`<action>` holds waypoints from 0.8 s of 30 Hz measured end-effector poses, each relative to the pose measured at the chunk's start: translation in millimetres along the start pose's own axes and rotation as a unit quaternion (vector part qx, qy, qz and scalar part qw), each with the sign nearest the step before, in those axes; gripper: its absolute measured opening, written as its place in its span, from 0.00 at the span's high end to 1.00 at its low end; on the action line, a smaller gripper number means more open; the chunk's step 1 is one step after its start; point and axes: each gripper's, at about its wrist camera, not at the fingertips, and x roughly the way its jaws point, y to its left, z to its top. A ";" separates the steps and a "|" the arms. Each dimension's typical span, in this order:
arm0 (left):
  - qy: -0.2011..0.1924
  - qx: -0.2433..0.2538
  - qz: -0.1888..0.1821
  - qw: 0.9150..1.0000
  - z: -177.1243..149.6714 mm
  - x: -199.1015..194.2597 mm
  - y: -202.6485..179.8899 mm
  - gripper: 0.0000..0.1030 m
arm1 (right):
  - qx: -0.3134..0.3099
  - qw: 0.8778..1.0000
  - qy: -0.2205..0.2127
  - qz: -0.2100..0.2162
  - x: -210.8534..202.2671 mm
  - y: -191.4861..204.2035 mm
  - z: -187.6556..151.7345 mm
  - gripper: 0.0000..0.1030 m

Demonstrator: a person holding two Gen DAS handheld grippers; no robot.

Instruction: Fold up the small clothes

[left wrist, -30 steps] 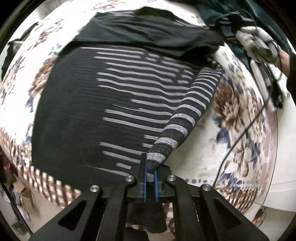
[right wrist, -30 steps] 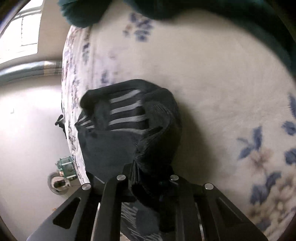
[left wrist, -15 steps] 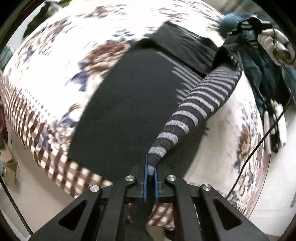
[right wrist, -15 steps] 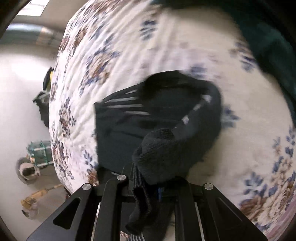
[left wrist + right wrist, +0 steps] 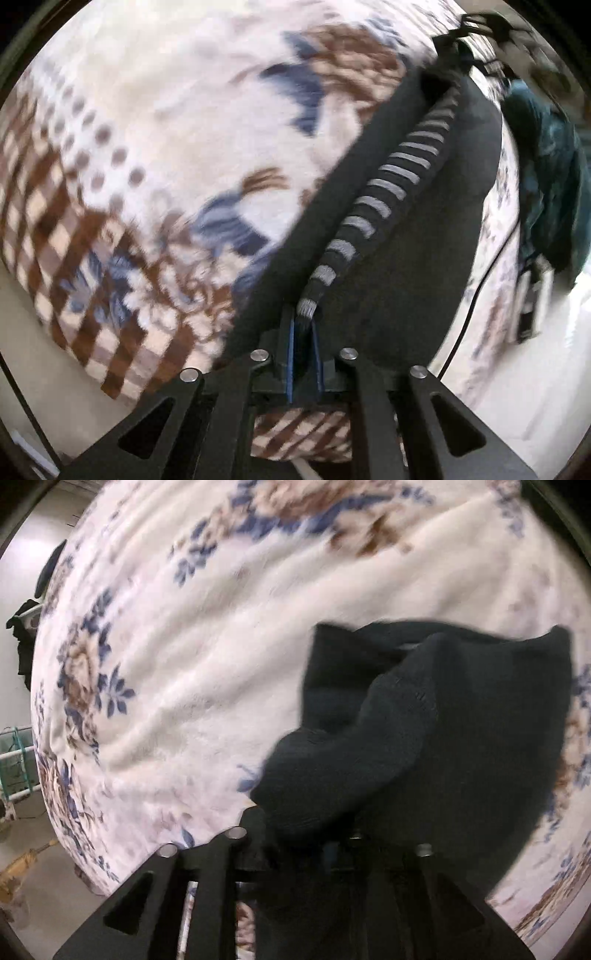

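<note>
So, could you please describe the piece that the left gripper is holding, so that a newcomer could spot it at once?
Start from the floral blanket over the bed, then find the dark sweater lying on it. The striped sleeve runs across that sweater to the left gripper, which pinches its cuff. Its grey bands set it apart from the plain dark body beneath.

No readable text, labels, brands or numbers showed in either wrist view; both were motion-blurred, only fabric patterns visible.

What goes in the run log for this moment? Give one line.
left gripper: shut on striped sleeve | right gripper: shut on black sweater | surface: floral blanket
</note>
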 end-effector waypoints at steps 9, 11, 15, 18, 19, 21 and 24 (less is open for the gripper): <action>0.001 0.005 -0.019 1.000 10.1 -39.0 29.8 0.49 | -0.031 0.993 -0.028 0.110 -53.3 -23.8 -117.6 0.32; 0.005 0.037 -0.007 0.999 15.3 -36.7 18.1 0.49 | -0.047 0.995 -0.034 0.077 -61.6 -40.8 -155.7 0.32; 0.018 0.106 0.006 0.994 21.7 -18.4 -13.2 0.49 | -0.034 0.999 -0.023 0.006 -46.8 -101.8 -260.1 0.32; 0.027 0.135 0.005 0.991 20.5 5.1 -34.2 0.49 | 0.022 0.999 0.026 0.027 -11.1 -146.4 -324.3 0.32; 0.039 0.136 0.023 0.990 19.6 18.3 -34.8 0.49 | 0.043 0.998 0.037 0.036 1.8 -159.0 -343.6 0.32; 0.056 0.120 0.063 0.989 18.2 38.7 -22.4 0.50 | 0.063 0.995 0.062 0.049 29.0 -175.4 -377.7 0.32; 0.051 0.084 0.069 0.993 16.8 21.5 -7.0 0.49 | 0.041 0.996 0.079 0.014 66.5 -184.1 -425.3 0.32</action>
